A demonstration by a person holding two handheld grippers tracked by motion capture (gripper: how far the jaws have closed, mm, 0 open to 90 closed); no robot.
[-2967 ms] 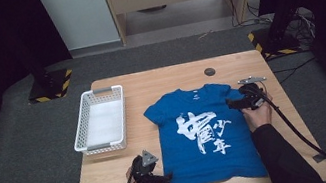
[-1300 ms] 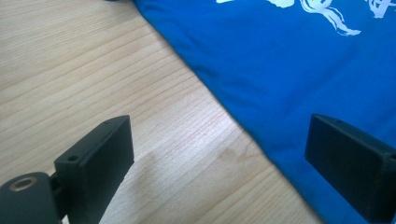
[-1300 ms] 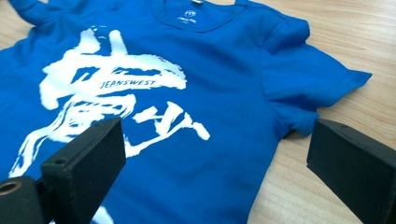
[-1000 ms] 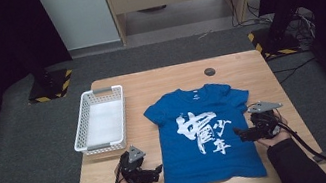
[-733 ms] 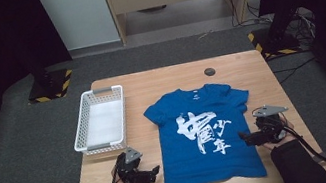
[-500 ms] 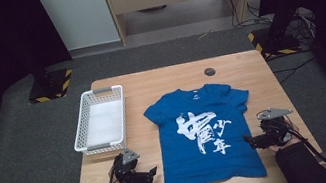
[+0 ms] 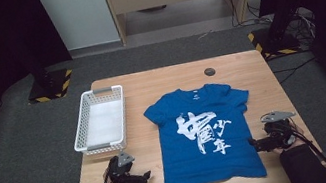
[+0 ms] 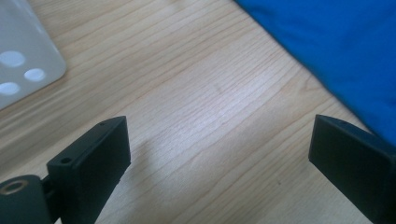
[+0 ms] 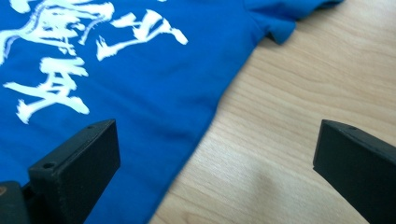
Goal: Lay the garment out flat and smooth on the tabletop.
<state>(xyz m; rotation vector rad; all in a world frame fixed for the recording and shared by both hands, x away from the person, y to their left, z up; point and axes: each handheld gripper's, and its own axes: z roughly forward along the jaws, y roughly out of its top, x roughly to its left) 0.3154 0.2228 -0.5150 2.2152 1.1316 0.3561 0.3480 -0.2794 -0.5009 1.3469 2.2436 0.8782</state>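
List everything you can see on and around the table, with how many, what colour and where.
T-shirt: one, blue with white print, flat at the table's centre-right.
Basket: one, white, table's left side.
Small disc: one, dark, far edge of the table.
Table: one, light wood.
Stand bases: two, black with yellow stripes, on the floor at the far corners.
Left gripper: one, black, open, beside the shirt's left hem.
Right gripper: one, black, open, at the shirt's right edge.
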